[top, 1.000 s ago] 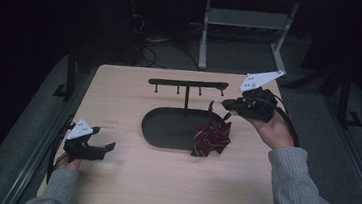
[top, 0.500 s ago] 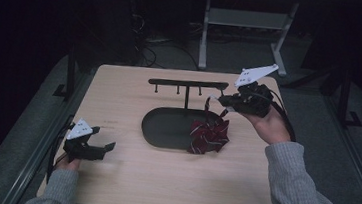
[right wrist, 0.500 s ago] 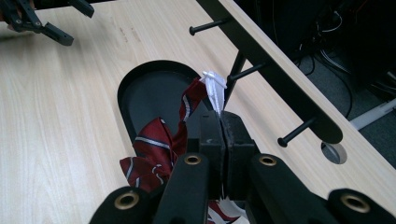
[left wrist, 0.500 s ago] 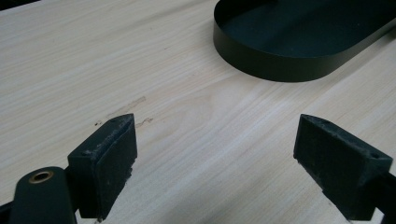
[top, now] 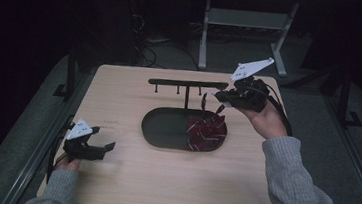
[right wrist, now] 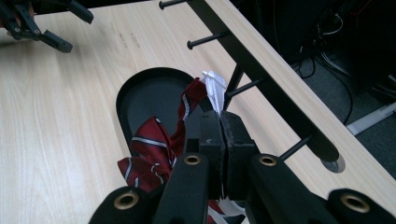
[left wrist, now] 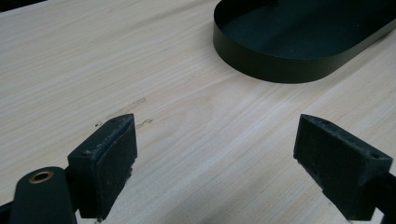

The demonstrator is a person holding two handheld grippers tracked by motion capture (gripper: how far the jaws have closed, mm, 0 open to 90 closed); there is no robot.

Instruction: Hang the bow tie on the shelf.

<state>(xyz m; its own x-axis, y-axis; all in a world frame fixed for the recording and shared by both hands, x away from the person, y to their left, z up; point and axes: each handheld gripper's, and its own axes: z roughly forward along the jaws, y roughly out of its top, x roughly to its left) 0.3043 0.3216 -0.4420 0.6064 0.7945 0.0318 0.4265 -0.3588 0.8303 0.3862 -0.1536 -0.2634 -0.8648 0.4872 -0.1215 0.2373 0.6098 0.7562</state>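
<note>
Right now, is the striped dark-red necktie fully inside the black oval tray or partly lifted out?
Partly lifted: one end rises from the tray, pinched by the shut right hand-held gripper; the necktie otherwise lies bunched inside.

A metal frame [top: 210, 34] stands on the grey floor [top: 327, 126] beyond the wooden table [top: 119, 91], cables [top: 146, 53] beside it.

R gripper [top: 218, 96], jaws clamped on the tie [top: 206, 132], now sits higher and nearer the rack's [top: 188, 84] crossbar than a sec ago. Tie's top end comes up w/ it: a strip stretches from the pile in the tray [top: 162, 130] up to the jaws, just beside the pegs. Rest of tie bunches closer under the gripper.
</note>
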